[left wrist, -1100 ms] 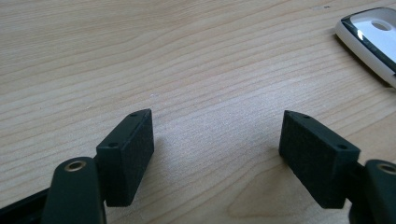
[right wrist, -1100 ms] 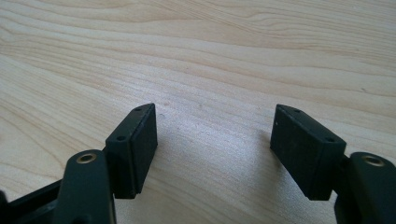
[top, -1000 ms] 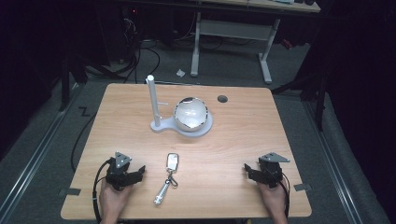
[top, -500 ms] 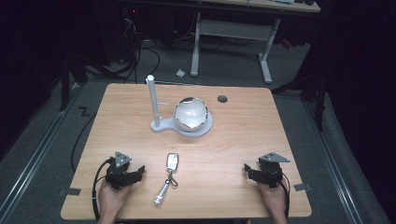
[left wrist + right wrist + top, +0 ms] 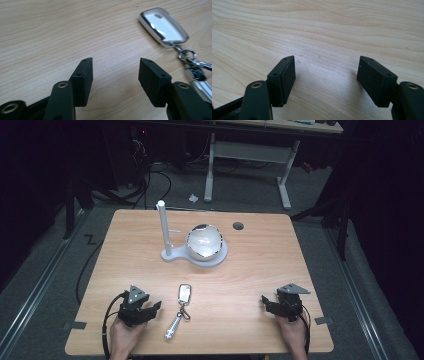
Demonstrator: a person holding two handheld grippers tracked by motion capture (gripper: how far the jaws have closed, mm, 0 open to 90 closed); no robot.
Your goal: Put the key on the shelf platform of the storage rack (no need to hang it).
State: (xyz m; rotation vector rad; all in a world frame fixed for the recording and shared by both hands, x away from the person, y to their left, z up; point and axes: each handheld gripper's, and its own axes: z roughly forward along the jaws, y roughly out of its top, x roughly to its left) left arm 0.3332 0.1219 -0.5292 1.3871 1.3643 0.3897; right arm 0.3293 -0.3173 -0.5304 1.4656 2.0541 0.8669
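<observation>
The wooden surface (image 5: 260, 270) carried everything, and it stood on a grey floor with a second desk frame far behind it. In the far middle of the surface stood a white stand (image 5: 172, 254) with an upright post, and on the right part of its base sat a shiny round ball (image 5: 204, 241), touching the base. A small dark round hole (image 5: 238, 226) was in the surface just to the right of the ball and farther away.

Near the left edge, the left gripper (image 5: 150, 307) was held by a hand and pointed to the right, toward the key fob. Its jaws had just been closing, but in the left gripper view (image 5: 115, 72) they stood apart with only bare wood between them, so it was released. The right gripper (image 5: 267, 304), near the right side, rested with its jaws wide apart over bare wood, also released (image 5: 325, 75).

The key fob (image 5: 184, 292) lay flat in the near middle, just to the right of the left gripper and not touching it. A ring joined it to a small metal piece (image 5: 172, 326), perhaps a tiny torch, lying nearer.
</observation>
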